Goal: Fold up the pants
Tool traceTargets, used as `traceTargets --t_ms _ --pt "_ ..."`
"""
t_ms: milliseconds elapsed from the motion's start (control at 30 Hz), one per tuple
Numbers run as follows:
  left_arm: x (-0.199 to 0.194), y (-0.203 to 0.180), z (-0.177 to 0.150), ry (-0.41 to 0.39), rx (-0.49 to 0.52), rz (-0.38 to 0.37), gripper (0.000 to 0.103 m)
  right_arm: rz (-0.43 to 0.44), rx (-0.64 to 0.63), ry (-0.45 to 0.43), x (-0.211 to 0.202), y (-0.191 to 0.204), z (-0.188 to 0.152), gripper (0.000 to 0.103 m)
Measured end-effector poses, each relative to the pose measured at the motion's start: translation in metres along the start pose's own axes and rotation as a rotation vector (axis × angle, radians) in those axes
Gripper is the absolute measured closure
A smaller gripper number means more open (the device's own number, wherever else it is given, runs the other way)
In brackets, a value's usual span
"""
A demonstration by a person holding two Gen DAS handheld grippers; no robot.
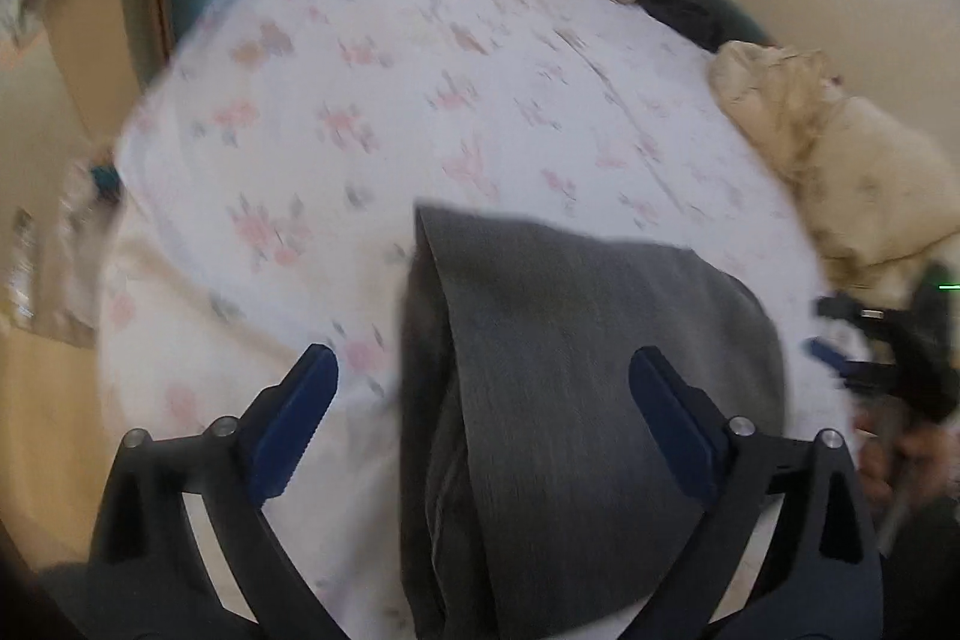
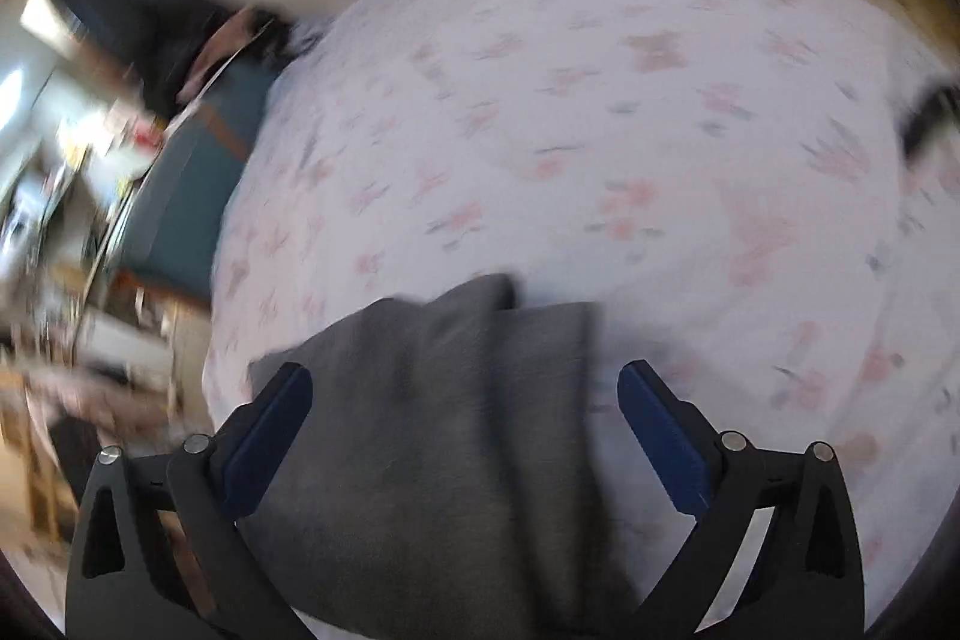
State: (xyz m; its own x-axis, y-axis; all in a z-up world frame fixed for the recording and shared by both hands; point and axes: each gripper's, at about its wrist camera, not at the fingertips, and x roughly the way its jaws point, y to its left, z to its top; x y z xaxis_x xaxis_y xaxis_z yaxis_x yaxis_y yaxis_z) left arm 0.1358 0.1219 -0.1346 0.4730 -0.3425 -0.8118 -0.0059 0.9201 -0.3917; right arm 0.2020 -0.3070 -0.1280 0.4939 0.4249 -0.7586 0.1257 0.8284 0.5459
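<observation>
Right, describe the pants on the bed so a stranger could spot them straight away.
Start from the bed, covered by a white sheet printed with pink flowers. On its near side, below the open left claw, lie the pants, folded into a flat bundle. They are the only plain grey cloth there; the crumpled cream bedding sits at the bed's far edge.

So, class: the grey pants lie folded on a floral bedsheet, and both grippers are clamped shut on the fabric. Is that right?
Not quite. The grey pants do lie folded on the floral bedsheet, but neither gripper is clamped on them. The left gripper in the left wrist view and the right gripper in the right wrist view both stand wide open over the fabric.
</observation>
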Motion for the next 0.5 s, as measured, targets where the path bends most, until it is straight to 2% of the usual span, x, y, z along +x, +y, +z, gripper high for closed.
traceTargets --t_ms 33,100,133,233,267,300,333,367,400,433,467,500 --pt "0.009 0.008 -0.003 0.049 -0.035 -0.044 0.006 -0.005 0.046 0.045 0.007 -0.011 0.0 0.0" --pt "0.035 0.021 -0.009 0.182 -0.103 -0.09 0.006 0.067 0.148 0.176 0.034 -0.034 -0.008 0.0" --pt "0.052 0.025 -0.014 0.246 -0.123 -0.107 0.006 0.081 0.167 0.211 0.042 -0.038 -0.014 0.0" --pt "0.066 0.025 -0.016 0.251 -0.129 -0.166 0.004 0.134 0.177 0.318 0.071 -0.041 -0.036 0.0" --pt "0.067 0.021 -0.016 0.253 -0.115 -0.188 0.007 0.155 0.15 0.34 0.079 -0.036 -0.044 0.0" --pt "0.069 0.017 -0.015 0.262 -0.102 -0.219 0.016 0.164 0.107 0.335 0.08 -0.028 -0.047 0.0" --pt "0.072 0.012 -0.016 0.285 -0.095 -0.28 0.038 0.175 0.028 0.333 0.081 -0.016 -0.051 0.012" --pt "0.074 0.011 -0.017 0.291 -0.095 -0.277 0.043 0.155 -0.051 0.336 0.085 -0.003 -0.056 0.031" --pt "0.075 0.009 -0.017 0.292 -0.079 -0.272 0.046 0.127 -0.077 0.337 0.088 0.003 -0.059 0.031" --pt "0.074 0.009 -0.017 0.291 -0.073 -0.28 0.056 0.123 -0.065 0.333 0.089 0.003 -0.059 0.035" --pt "0.07 0.008 -0.017 0.289 -0.081 -0.297 0.068 0.141 -0.045 0.322 0.087 0.003 -0.057 0.056" --pt "0.065 0.004 -0.016 0.276 -0.064 -0.301 0.07 0.16 -0.038 0.313 0.084 0.004 -0.055 0.063"
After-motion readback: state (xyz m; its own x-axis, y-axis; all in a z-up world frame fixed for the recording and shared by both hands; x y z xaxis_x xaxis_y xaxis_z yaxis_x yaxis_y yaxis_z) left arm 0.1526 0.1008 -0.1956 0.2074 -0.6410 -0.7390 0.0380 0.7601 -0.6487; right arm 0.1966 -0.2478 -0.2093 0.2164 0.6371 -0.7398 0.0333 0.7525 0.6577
